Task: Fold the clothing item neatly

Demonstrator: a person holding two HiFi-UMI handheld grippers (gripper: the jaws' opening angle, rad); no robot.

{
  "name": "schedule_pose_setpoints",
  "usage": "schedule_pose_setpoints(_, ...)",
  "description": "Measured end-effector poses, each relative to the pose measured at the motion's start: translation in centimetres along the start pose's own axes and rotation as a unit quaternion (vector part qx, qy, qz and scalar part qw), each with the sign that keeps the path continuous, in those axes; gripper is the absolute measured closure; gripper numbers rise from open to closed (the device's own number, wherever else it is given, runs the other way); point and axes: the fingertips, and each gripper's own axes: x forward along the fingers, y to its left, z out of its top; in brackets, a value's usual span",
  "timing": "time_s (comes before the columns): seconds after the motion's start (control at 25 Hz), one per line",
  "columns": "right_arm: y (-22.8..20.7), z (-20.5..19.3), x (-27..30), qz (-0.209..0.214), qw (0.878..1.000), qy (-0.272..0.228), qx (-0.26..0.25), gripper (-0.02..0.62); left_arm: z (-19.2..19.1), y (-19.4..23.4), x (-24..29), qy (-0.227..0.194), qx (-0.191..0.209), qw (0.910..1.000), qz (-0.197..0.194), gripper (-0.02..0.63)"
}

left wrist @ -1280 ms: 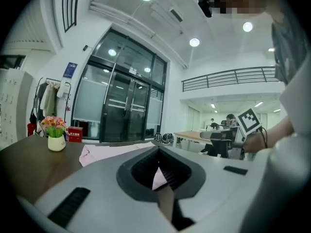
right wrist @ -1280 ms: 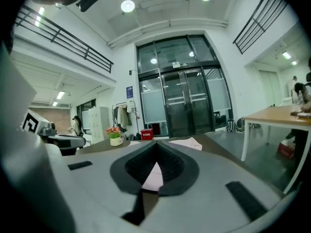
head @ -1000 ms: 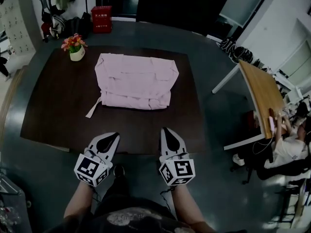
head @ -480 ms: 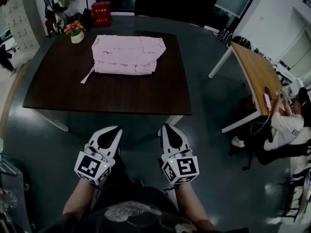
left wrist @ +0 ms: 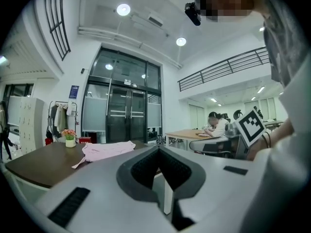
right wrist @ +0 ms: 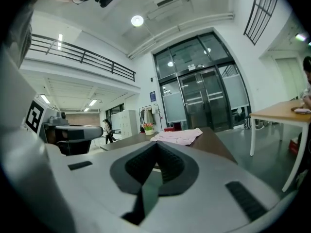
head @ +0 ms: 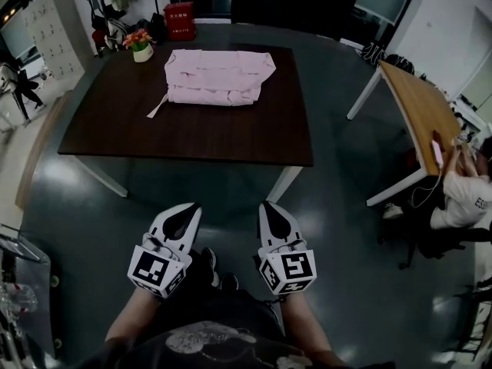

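Observation:
A pink garment (head: pixel 219 75) lies folded into a rectangle at the far middle of the dark table (head: pixel 184 133), with a tie trailing off its left corner. It also shows as the pink garment (left wrist: pixel 107 151) in the left gripper view and the pink garment (right wrist: pixel 177 136) in the right gripper view. Both grippers hang well back from the table, over the floor near the person's body. My left gripper (head: pixel 188 209) is shut with nothing in it. My right gripper (head: pixel 268 207) is shut and empty too.
A small pot of flowers (head: pixel 140 44) stands at the table's far left corner. A wooden desk (head: pixel 419 118) with a seated person (head: pixel 469 194) is at the right. A red box (head: pixel 178 14) and a clothes rack stand against the back wall. Grey floor lies between me and the table.
Both grippers and the view have drawn back from the table; one second ago the grippers were at its near edge, now floor separates them from it. The garment has not moved.

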Motion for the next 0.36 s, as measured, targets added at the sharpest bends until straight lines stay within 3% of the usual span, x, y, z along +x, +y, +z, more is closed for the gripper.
schedule_pose_setpoints(0.36, 2.4, -0.4, 0.9, 0.020, 1.000, 0.010, -0.005, 0.601, 0.0, 1.1, -1.8, 0.006, -0.003, 0.9998, 0.016, 0.595)
